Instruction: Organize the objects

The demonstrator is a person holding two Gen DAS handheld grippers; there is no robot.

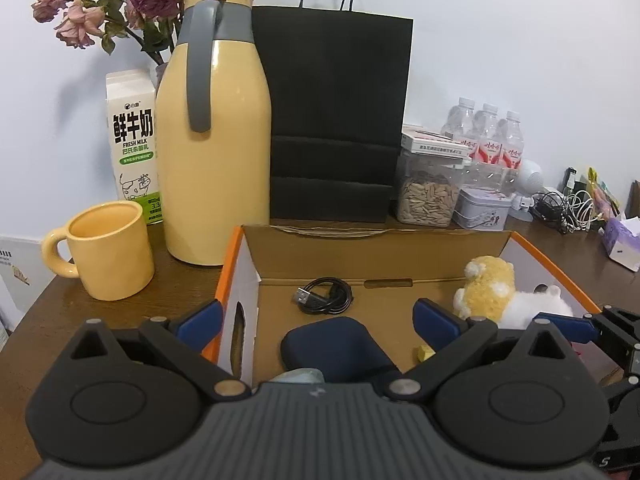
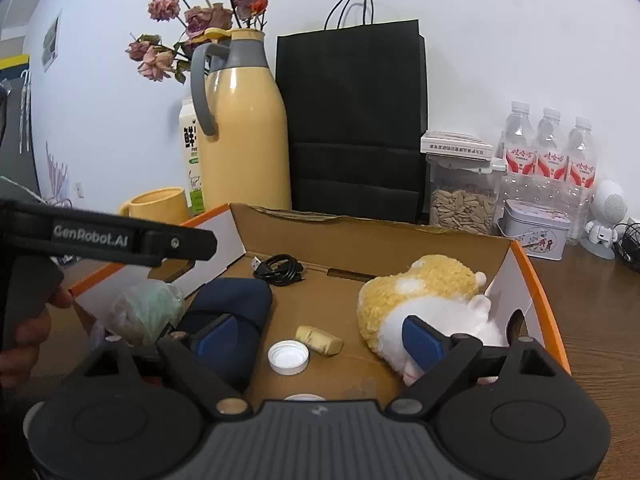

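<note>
Hovering over the cardboard box (image 2: 536, 276), the right gripper (image 2: 324, 336), fingers apart and empty, sits nearest the white bottle cap (image 2: 288, 356) on the box floor, just below; the left gripper (image 1: 316, 320), also spread, holds nothing.

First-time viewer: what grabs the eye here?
The tall yellow jug with its grey handle stands at the back left beside a black bag, dried roses behind it. Up front, an open cardboard box holds a yellow-and-white plush at its right, a black cable near the back and a white cap in the middle. Both tools, left and right, hang open over the box.
</note>
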